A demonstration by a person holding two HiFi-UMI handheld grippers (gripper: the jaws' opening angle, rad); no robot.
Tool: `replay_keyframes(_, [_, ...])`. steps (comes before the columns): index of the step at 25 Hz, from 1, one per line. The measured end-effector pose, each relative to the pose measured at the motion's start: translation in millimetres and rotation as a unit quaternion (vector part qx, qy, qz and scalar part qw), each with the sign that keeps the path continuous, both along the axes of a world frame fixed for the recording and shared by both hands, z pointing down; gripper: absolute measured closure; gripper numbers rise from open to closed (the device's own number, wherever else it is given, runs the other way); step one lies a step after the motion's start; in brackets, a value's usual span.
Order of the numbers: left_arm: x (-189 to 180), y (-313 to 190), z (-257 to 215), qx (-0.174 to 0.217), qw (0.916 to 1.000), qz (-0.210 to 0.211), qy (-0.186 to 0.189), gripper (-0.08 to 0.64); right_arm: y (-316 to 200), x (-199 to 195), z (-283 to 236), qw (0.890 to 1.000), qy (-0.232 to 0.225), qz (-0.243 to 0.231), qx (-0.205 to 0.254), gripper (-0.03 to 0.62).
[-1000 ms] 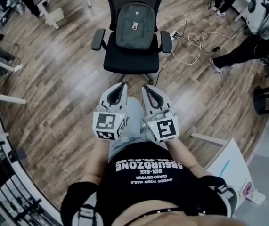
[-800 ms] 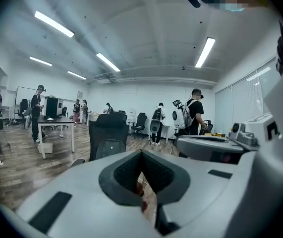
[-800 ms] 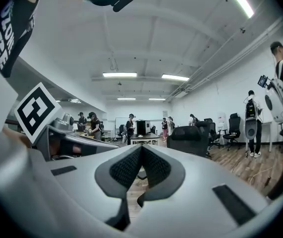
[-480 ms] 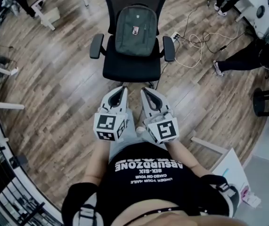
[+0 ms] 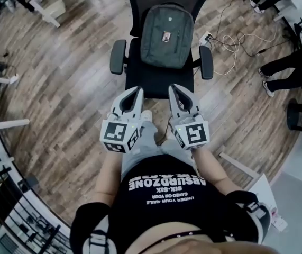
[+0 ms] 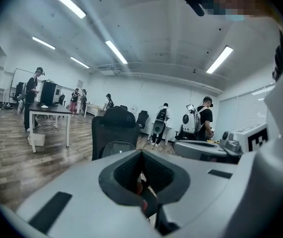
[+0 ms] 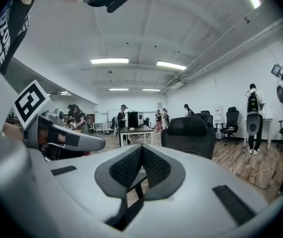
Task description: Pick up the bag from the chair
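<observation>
A grey-green backpack (image 5: pixel 166 36) stands upright on a black office chair (image 5: pixel 139 77), leaning on its backrest. Both grippers are held side by side just short of the seat's front edge. My left gripper (image 5: pixel 138 90) is shut with nothing in it, and so is my right gripper (image 5: pixel 173 88). The two are apart from the bag. In the left gripper view the chair (image 6: pixel 112 125) and the top of the bag (image 6: pixel 115 147) rise beyond the closed jaws of the left gripper (image 6: pixel 141 155). The right gripper view shows the chair's back (image 7: pixel 188 133) past the right gripper (image 7: pixel 142 150).
White cables (image 5: pixel 235 38) and a power strip (image 5: pixel 206 37) lie on the wooden floor right of the chair. People stand and sit at the right edge (image 5: pixel 291 70). Table legs (image 5: pixel 5 125) are at the left, a white board (image 5: pixel 259 190) at the lower right.
The person has walked towards the chair: chair and bag are larger and nearer in the head view, and both grippers now reach almost to the seat's front edge. Both stay shut.
</observation>
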State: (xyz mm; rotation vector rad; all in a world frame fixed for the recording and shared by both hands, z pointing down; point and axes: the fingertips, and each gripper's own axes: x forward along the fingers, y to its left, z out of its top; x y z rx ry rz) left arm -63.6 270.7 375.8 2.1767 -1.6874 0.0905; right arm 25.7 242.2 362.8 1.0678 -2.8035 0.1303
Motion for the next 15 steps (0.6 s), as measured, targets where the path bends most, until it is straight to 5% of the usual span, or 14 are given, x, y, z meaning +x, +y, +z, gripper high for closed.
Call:
replay_keyframes(6, [-34.5, -48.1, 33.0, -0.029, 0.9992, 0.028, -0.005, 0.554, -45.6, -23.1, 10.8, 0.999, 0.006, 0.036, -0.001, 0.577])
replay_keyframes(15, [-16.7, -105.8, 31.4, -0.011, 0.9969, 0.076, 0.018, 0.553, -85.4, -15.3, 22.1, 0.998, 0.001, 0.054, -0.018, 0.577])
